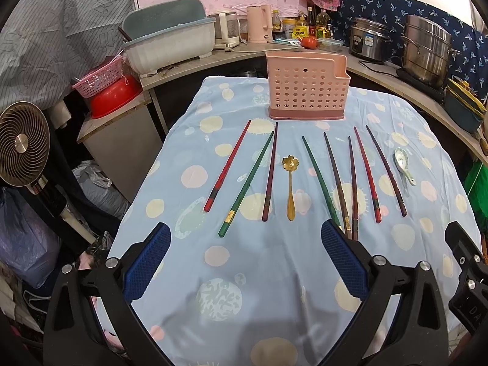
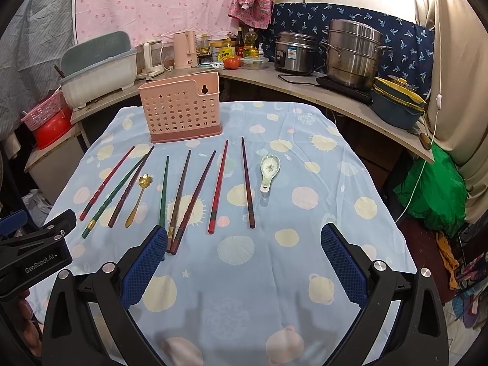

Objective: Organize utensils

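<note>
A pink perforated utensil holder (image 1: 307,90) (image 2: 180,109) stands empty at the far side of the blue-clothed table (image 1: 244,274). In front of it lie several chopsticks in a row, red (image 1: 227,166), green (image 1: 247,183) and dark brown (image 1: 385,170), with a gold flower spoon (image 1: 289,183) (image 2: 138,196) among them. A white ceramic spoon (image 1: 403,164) (image 2: 269,170) lies at the right end. My left gripper (image 1: 244,241) is open and empty, above the near side of the cloth. My right gripper (image 2: 244,241) is open and empty, to its right.
A curved counter (image 2: 305,88) behind the table holds a dish drainer (image 1: 170,39), kettle (image 1: 259,24), bottles, a tomato, a rice cooker (image 2: 294,52) and a steel steamer pot (image 2: 353,52). A fan (image 1: 23,143) stands at the left, near a red basin (image 1: 113,97).
</note>
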